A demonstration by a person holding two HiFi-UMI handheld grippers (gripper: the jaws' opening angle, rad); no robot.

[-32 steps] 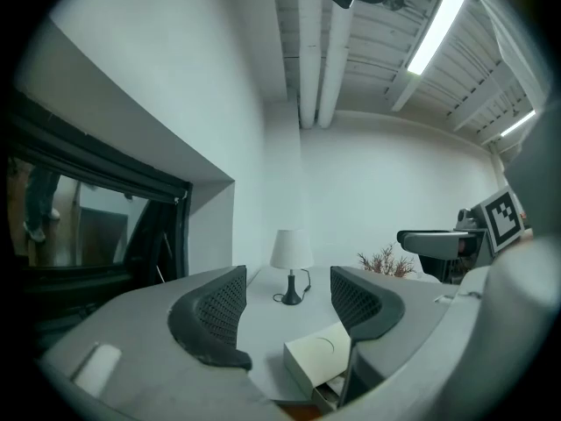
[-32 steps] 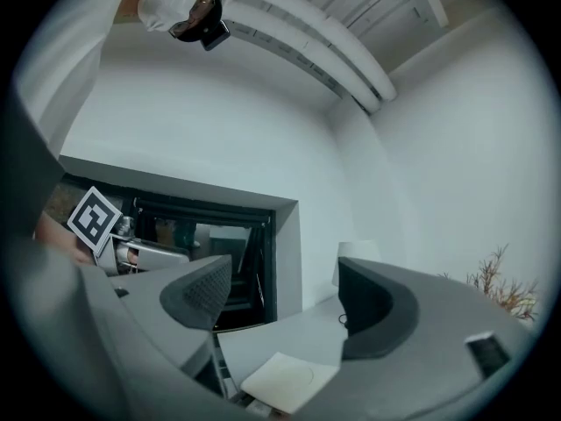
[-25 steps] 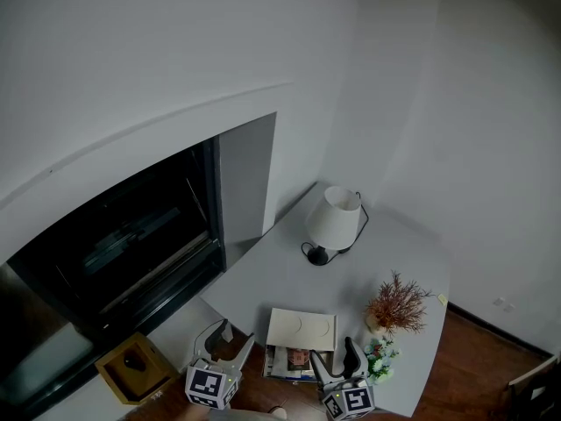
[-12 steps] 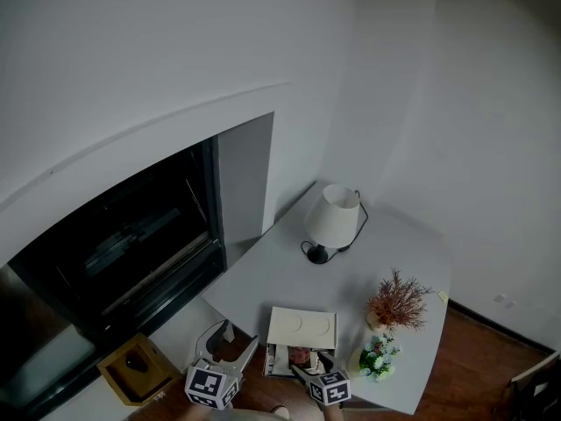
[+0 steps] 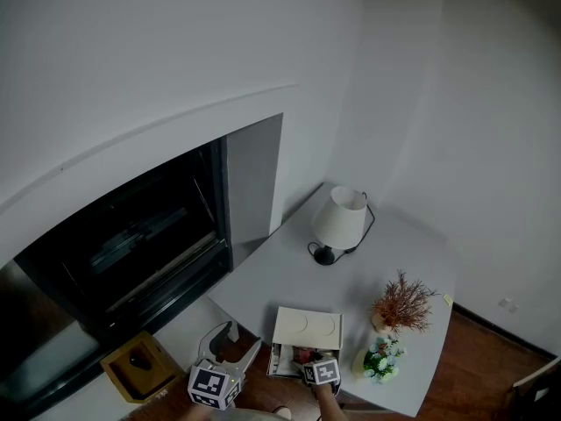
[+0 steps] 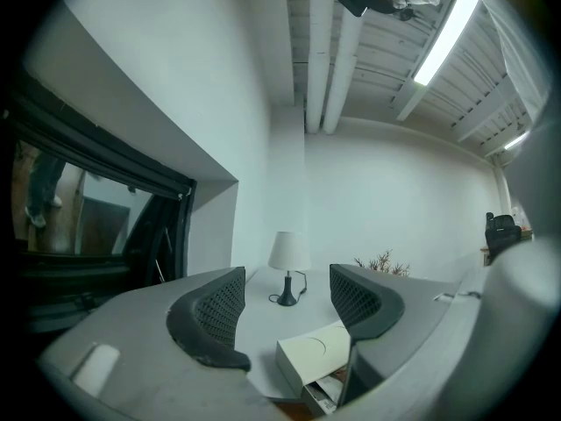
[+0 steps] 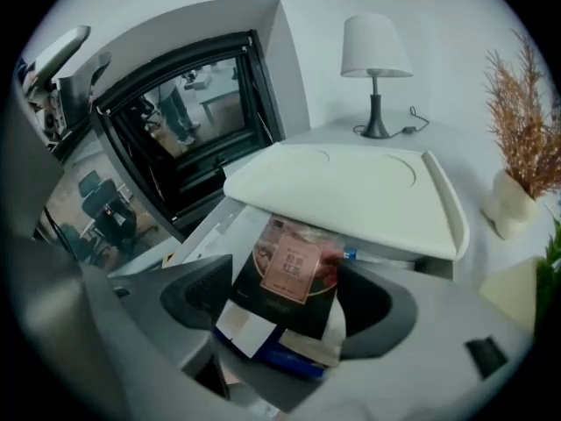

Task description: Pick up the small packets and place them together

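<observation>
Right gripper (image 7: 287, 292) is tilted down over the near edge of the table (image 5: 289, 274), and its jaws are spread wide, one on each side of a dark packet (image 7: 296, 254) with a reddish label. This packet lies on top of a small pile, with a white and a blue packet (image 7: 263, 345) showing under it, and the pile sits partly beneath a white tray (image 7: 351, 187). I do not see the pads pressing on the dark packet; its edges come close to both jaws, so I judge that it is between them but not yet held. The step in hand seems to be the reach for the first packet. For the next move the jaws must go a little lower and then close on the two side edges of the dark packet alone, without catching the packets below or the tray's front edge. Because the packet is flat and thin, it can slip or bend if the grip is shallow. Left gripper (image 6: 287, 289) points level across the table with its jaws apart and nothing between them, well apart from the pile.
</observation>
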